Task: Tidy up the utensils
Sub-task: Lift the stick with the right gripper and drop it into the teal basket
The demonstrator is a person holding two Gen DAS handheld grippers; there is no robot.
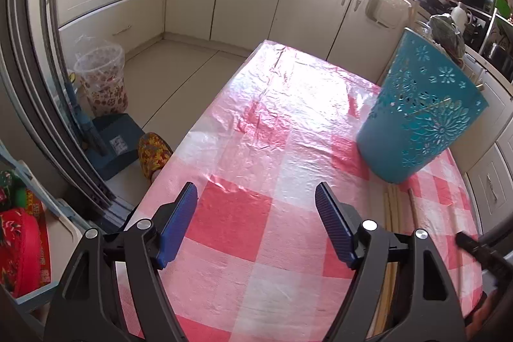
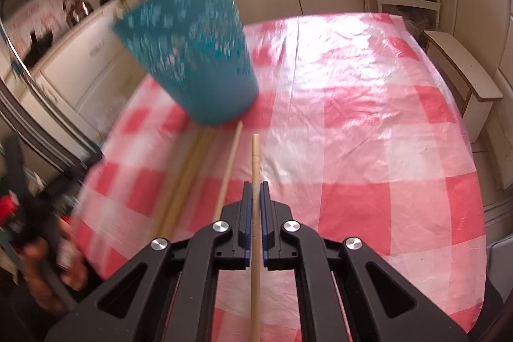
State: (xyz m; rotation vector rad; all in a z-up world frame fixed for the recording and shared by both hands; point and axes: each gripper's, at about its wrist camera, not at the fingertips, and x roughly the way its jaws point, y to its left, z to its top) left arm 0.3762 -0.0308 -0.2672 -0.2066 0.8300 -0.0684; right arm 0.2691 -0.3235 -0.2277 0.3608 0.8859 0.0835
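Right gripper [image 2: 255, 191] clamping one chopstick [image 2: 255, 156]; left gripper [image 1: 256, 204] hanging with jaws apart over the table [image 1: 231, 213].

In the right wrist view the chopstick is running straight up the middle of the frame, its long axis in line with the fingers, its far tip pointing toward the basket [image 2: 192, 53] and stopping short of it. The basket is standing at upper left centre, blurred, looking tilted. More chopsticks [image 2: 186, 175] are lying on the checked cloth left of the held one, angled up-right with their far ends at the basket's base. In the left wrist view nothing is sitting between the blue pads [image 1: 179, 223]; the basket is appearing at right, with the chopsticks lying below it beside the right finger.
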